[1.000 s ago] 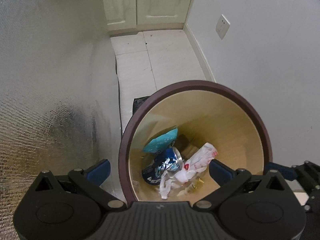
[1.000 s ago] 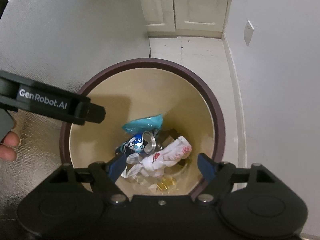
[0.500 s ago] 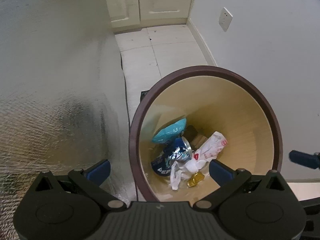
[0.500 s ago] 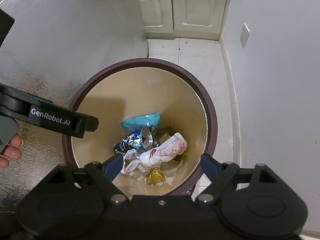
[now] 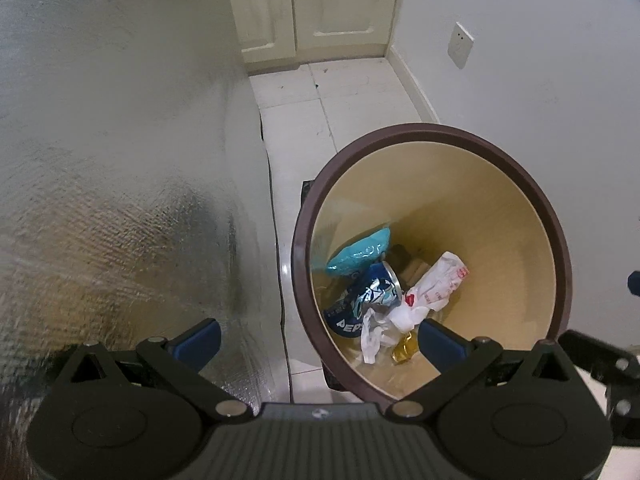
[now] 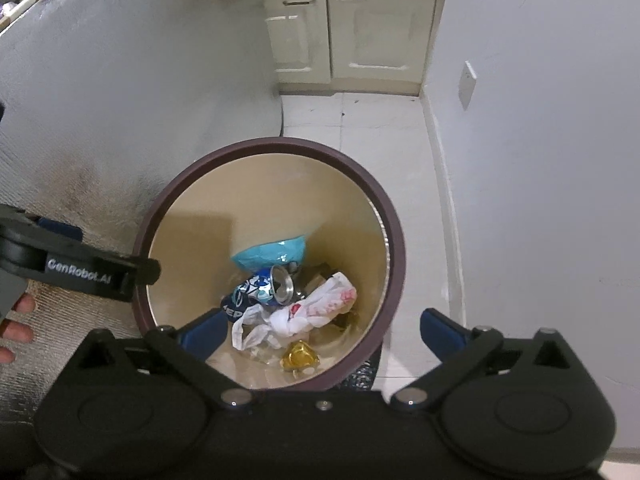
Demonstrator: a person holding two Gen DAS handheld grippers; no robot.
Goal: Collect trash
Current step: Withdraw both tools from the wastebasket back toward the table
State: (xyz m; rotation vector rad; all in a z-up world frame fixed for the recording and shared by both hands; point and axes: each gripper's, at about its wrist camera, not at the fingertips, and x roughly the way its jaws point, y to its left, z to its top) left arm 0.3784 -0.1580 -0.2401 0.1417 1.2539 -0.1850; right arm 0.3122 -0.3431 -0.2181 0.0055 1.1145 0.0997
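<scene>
A round bin with a brown rim [image 5: 420,130] [image 6: 272,144] and a beige inside stands on the floor. In it lie a teal wrapper [image 5: 360,252] [image 6: 272,254], a crushed blue can [image 5: 368,292] [image 6: 260,288], a crumpled white wrapper with red print [image 5: 436,284] [image 6: 316,308] and a gold wrapper [image 5: 404,350] [image 6: 300,356]. My left gripper [image 5: 318,344] is open and empty above the bin's left rim; the right wrist view shows it as a black arm [image 6: 92,272]. My right gripper [image 6: 322,332] hovers over the bin, its jaws opening wide with nothing held between them.
A silver foil-covered surface [image 5: 100,200] fills the left side. Cream cabinets [image 6: 348,32] stand at the far end of the white tiled floor [image 5: 332,92]. On the right, a white wall carries a socket [image 5: 460,44]. A person's fingers [image 6: 16,320] show at the left edge.
Both grippers have drawn back from the bin, which looks smaller in the right view and sits further right in the left view. The right jaws have spread wider.
</scene>
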